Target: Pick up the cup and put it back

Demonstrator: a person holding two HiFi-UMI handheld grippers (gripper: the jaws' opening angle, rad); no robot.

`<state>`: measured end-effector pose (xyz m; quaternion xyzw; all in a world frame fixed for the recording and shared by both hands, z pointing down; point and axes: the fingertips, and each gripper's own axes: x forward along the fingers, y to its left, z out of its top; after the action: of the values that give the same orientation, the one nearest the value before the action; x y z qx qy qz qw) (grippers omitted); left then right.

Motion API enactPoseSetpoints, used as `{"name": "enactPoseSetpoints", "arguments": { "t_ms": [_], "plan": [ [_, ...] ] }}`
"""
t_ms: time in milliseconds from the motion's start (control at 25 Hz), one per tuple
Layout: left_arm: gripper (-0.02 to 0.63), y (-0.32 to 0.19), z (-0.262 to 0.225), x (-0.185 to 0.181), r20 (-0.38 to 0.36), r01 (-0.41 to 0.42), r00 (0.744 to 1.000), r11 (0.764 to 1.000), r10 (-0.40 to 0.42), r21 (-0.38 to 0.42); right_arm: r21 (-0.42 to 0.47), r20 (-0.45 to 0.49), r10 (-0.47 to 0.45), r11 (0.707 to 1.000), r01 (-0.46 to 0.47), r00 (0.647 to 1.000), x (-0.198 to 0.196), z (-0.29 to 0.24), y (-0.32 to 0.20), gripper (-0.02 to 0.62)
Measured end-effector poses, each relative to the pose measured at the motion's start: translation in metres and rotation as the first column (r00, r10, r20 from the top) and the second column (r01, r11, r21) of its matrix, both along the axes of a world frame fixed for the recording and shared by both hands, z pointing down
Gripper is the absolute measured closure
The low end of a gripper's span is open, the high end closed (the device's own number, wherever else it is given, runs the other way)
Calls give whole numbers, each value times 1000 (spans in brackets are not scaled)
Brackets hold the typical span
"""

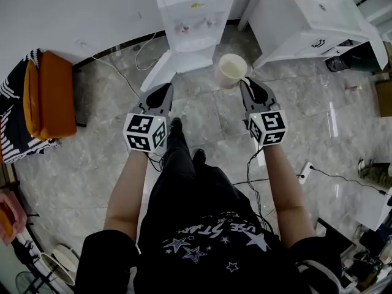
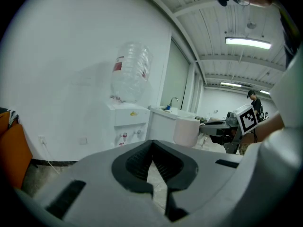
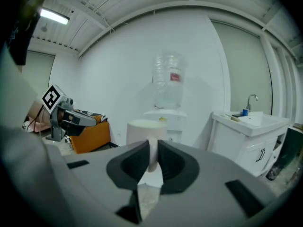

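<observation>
- The room has a grey marbled floor (image 1: 92,158) and a plain white wall (image 1: 73,11); a person stands on the floor and looks down at both grippers.
- A white sink cabinet (image 1: 306,17) stands at the far right, against the wall.
- A white water dispenser (image 1: 195,17) stands left of the cabinet, with a clear bottle (image 2: 130,72) on top.
- An orange cushion (image 1: 52,94) leans at the room's left edge, well apart from the rest.
- The left gripper (image 1: 166,87) is held out level, its jaws closed together with nothing between them.
- The right gripper (image 1: 247,81) is clamped on the handle of the cup (image 1: 231,70).
- The cup is white and upright, with its mouth up. It hangs in the air over the floor, in front of the dispenser and touching no surface.
- In the right gripper view the handle sits pinched between the dark pads (image 3: 168,162), with the cup body just beyond them.
- Progress, as I judge it: the pick-up is done, since the cup is off any support and rests on the right claw alone.
- What is left is the put-back: lower the cup to its spot, then open the jaws. Which spot that is cannot be told; no empty saucer or mark shows.
</observation>
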<state>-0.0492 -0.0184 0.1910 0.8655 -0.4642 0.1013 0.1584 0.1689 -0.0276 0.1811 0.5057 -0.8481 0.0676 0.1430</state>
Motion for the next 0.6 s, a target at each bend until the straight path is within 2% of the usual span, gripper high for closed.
{"name": "enactPoseSetpoints", "arguments": {
  "t_ms": [280,440,600],
  "plan": [
    [597,-39,85,15,8,-23,1000,998,23,-62,-79,31,89,993,-87,996,7,96,-38,546],
    [597,-79,157,8,9,3,1000,996,-3,-92,-127,27,105,987,-101,994,-3,182,-81,546],
    [597,-119,243,-3,-7,16,1000,994,-17,-104,-134,12,107,986,-104,994,-15,282,-128,546]
  ]
}}
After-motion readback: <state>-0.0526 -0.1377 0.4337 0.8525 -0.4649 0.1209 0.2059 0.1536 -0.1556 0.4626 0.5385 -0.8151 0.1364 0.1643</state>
